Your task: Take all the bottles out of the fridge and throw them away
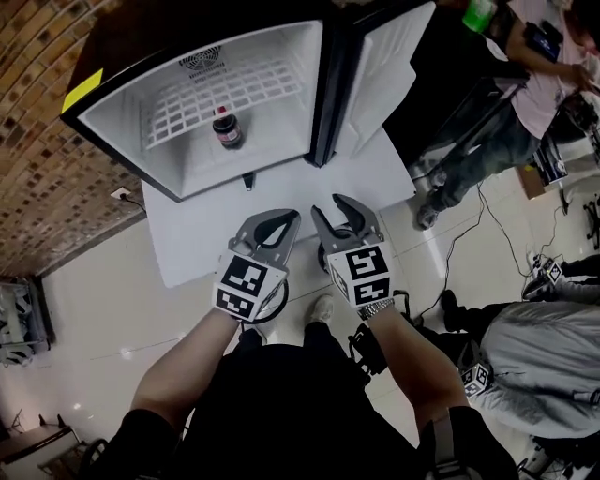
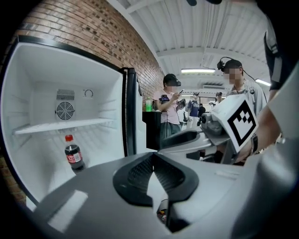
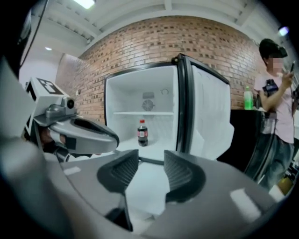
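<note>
One cola bottle (image 1: 226,128) is seen standing upright inside the open fridge (image 1: 112,122), under the wire shelf (image 1: 216,94), at the far end of the white tabletop (image 1: 187,246). The left gripper (image 1: 284,218) is held with jaws pressed together on nothing, the right gripper (image 1: 330,206) with jaws partway apart, also empty. Both are on the near side, well apart from the bottle.

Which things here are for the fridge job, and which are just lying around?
For the job: bottle, fridge, left tongs, right tongs.
Just around: green bottle, socket, person.
</note>
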